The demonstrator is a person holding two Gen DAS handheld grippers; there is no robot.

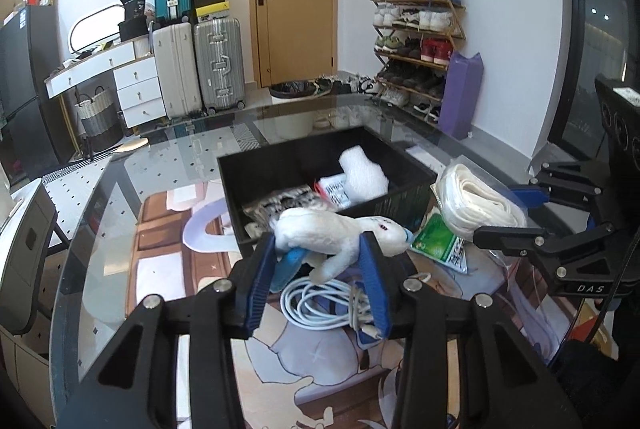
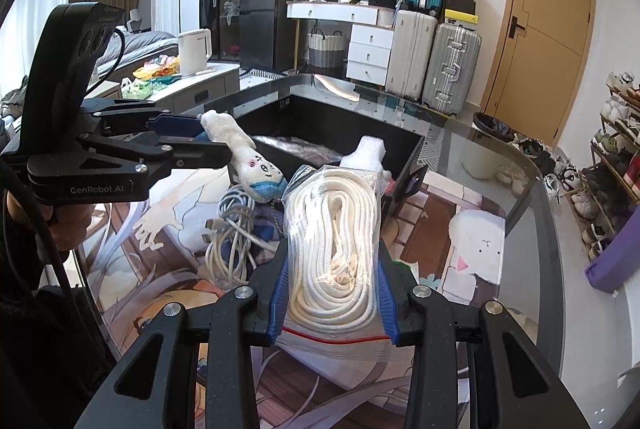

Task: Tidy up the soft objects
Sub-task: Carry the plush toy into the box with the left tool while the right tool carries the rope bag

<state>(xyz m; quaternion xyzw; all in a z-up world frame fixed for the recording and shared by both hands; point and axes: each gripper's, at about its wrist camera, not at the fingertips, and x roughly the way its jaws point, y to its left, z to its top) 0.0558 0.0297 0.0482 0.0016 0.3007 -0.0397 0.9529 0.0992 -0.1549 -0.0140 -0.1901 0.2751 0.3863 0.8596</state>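
My left gripper (image 1: 320, 249) is shut on a small white plush doll (image 1: 340, 233) with blue hair, held lifted above the glass table just in front of the black bin (image 1: 280, 169). The right wrist view shows that same doll (image 2: 248, 157) hanging face-up from the left gripper (image 2: 208, 141). My right gripper (image 2: 332, 269) is shut on a clear zip bag of coiled white rope (image 2: 336, 241), held to the right of the doll near the bin's corner. The bin (image 2: 332, 125) holds a white fluffy piece (image 1: 362, 175) and some packets.
A coil of white cable (image 1: 320, 303) lies on the glass table (image 1: 160, 169) under the doll. A green packet (image 1: 438, 241) rests beside the bin. Suitcases (image 1: 218, 65), a shoe rack (image 1: 416, 45) and a door stand beyond the table.
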